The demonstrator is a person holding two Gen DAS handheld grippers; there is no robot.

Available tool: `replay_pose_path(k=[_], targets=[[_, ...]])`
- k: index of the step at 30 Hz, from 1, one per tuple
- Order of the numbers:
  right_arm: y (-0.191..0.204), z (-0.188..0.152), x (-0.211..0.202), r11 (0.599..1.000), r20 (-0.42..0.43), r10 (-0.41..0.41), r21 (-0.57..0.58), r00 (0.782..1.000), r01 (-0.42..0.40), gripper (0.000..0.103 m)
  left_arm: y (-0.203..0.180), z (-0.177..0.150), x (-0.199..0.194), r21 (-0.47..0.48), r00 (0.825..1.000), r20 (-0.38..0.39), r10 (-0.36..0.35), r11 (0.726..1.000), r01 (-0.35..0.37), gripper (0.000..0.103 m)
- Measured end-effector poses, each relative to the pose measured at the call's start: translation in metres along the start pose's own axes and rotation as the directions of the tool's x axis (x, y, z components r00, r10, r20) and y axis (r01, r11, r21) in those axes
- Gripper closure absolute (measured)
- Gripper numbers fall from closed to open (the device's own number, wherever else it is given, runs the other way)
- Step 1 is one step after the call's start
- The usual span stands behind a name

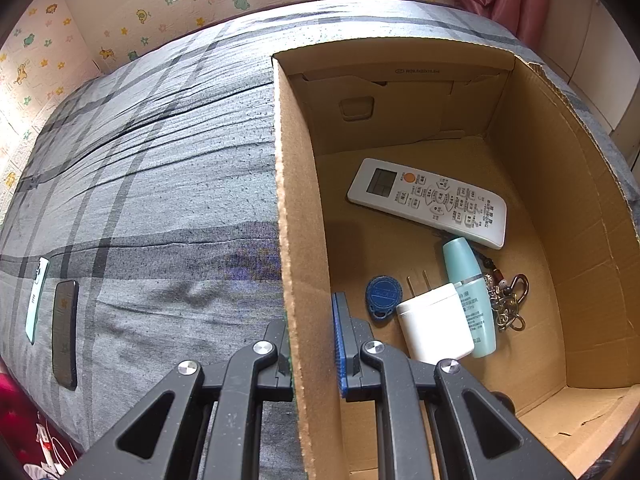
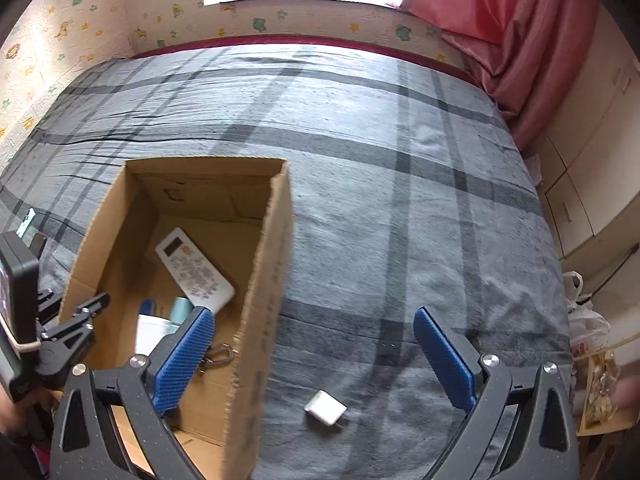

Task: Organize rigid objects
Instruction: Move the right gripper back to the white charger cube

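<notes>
An open cardboard box (image 1: 532,184) stands on the grey plaid bed. My left gripper (image 1: 312,344) is shut on the box's left wall, one finger outside and the blue pad inside. In the box lie a white remote (image 1: 428,202), a teal bottle (image 1: 468,296), a white plug charger (image 1: 434,322), a blue key fob (image 1: 382,296) and a keyring (image 1: 508,300). My right gripper (image 2: 311,314) hangs open and empty above the box's right wall (image 2: 264,280). Its left finger is over the box and its right finger over the bed. A small white block (image 2: 325,407) lies on the bed below it.
A black phone (image 1: 64,332) and a mint-backed phone (image 1: 37,300) lie on the bed left of the box. Walls with animal stickers border the bed. A pink curtain (image 2: 520,40) hangs at the far right. Bags and clutter (image 2: 596,360) sit off the bed's right edge.
</notes>
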State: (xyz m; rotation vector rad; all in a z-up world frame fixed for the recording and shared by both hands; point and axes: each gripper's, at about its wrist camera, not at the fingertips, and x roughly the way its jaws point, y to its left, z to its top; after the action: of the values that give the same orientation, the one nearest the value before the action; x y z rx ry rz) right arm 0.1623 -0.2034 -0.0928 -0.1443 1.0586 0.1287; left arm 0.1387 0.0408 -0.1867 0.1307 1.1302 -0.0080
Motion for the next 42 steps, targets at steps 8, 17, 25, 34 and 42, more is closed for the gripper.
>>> replay_pose_path(k=[8, 17, 25, 34, 42], targets=[[-0.033, -0.026, 0.010, 0.999, -0.021, -0.024, 0.047, 0.999, 0.025, 0.001, 0.000, 0.000, 0.000, 0.002, 1.000, 0.000, 0.003, 1.000, -0.003, 0.089], [-0.044, -0.064, 0.029, 0.998, -0.040, -0.020, 0.051, 0.999, 0.022, 0.001, -0.001, -0.001, -0.001, 0.003, 1.000, 0.000, 0.007, 1.000, -0.007, 0.089], [-0.048, -0.098, 0.051, 0.998, -0.069, 0.006, 0.055, 0.998, -0.002, 0.001, -0.001, 0.000, -0.001, 0.003, 1.000, -0.001, 0.009, 1.000, -0.009, 0.089], [-0.051, -0.112, 0.063, 0.998, -0.078, 0.020, 0.064, 0.997, -0.015, 0.001, -0.001, 0.000, 0.001, 0.005, 1.000, 0.000, 0.014, 1.000, -0.014, 0.089], [-0.042, -0.113, 0.075, 0.999, -0.096, 0.038, 0.036, 0.995, -0.034, 0.002, -0.001, 0.000, 0.001, 0.004, 1.000, 0.000, 0.015, 1.000, -0.015, 0.089]])
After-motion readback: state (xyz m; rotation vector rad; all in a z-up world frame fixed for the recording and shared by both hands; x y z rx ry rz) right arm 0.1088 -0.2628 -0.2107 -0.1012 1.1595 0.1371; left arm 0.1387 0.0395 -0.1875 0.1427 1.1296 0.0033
